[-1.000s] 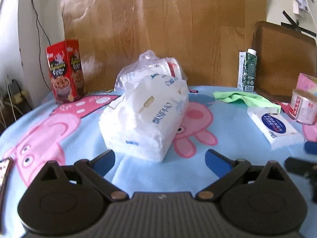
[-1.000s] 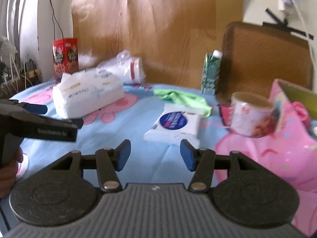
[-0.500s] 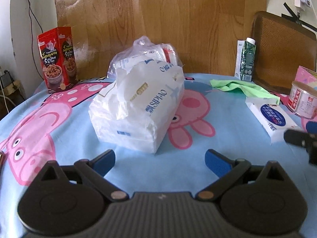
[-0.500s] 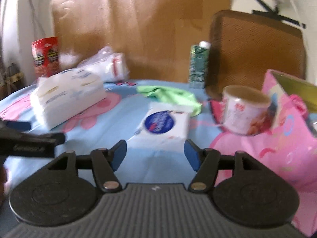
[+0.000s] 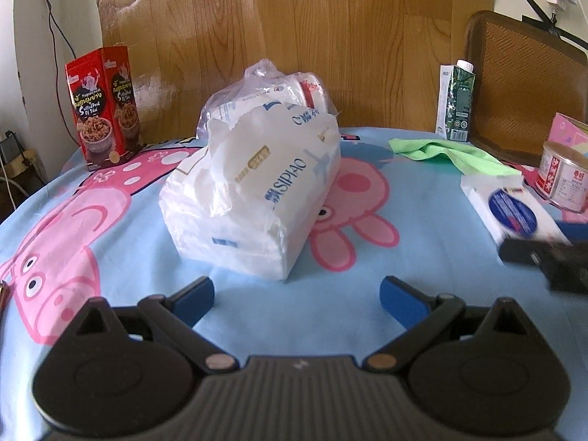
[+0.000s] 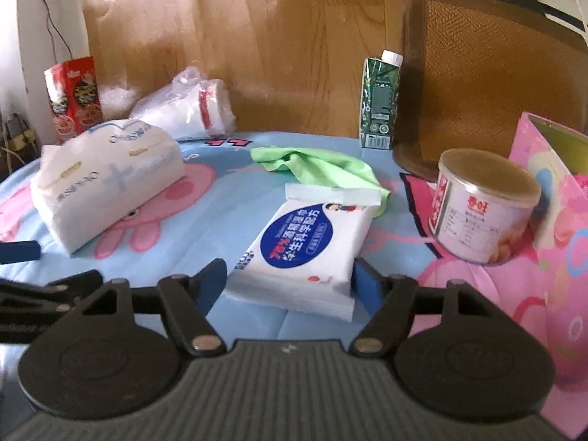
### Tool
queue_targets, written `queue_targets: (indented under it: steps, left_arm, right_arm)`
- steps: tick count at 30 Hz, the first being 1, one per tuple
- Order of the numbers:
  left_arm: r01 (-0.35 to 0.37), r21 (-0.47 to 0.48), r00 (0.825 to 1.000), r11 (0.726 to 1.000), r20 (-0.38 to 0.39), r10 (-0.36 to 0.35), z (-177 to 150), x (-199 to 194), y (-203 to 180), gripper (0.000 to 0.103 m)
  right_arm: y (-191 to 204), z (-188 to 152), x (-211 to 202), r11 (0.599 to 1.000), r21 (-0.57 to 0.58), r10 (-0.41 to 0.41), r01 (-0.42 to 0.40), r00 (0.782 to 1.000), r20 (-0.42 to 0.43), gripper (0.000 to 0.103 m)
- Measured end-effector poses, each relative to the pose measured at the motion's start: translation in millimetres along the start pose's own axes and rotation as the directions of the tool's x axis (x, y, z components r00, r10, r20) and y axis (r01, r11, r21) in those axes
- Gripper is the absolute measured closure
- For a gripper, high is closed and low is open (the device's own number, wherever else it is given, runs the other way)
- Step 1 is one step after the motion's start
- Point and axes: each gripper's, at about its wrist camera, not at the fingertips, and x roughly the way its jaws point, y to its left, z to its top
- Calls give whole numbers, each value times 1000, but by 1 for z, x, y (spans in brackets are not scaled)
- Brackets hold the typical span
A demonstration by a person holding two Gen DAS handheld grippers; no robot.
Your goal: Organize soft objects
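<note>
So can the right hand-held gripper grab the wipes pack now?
Probably yes. The right hand-held gripper is opening, its near end of the wipes pack already sits between the fingers, and nothing blocks it. The green cloth only touches the far end.

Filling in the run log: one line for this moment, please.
right gripper: fingers opening, straddling wet wipes pack | left gripper: open, empty, facing tissue pack

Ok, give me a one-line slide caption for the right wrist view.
Right tool, jaws opening, straddling the near end of the wet wipes pack on the cartoon-print blanket.
</note>
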Motion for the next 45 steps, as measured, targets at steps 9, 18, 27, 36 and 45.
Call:
queue_targets:
  steps: [9,18,27,36,45]
  left_arm:
    - [4,-2,1000,1000,-6,-4,0,0,0,2]
    - [392,-60,917,918,-53,-395,-8,-36,-33,8]
    - [541,128,838,831,-159,-522,-14,-59,-124,40]
    - [473,156,880,867,-143,-454,-3,-50,-145,4]
    - [452,263,892,852,-134,-431,-2,-50,-177,40]
  right_arm:
    - [-8,-57,-82,985,-104,140,-140,990,-2,29]
    - [-25,-91,-119,990,-104,106,-100,993,48,20]
    - [-28,-94,-120,986,-127,121,-110,990,78,67]
    - [-59,-91,-127,998,-29,64,-62,994,92,40]
    - [-54,-76,-103,991,-83,113,-109,992,51,48]
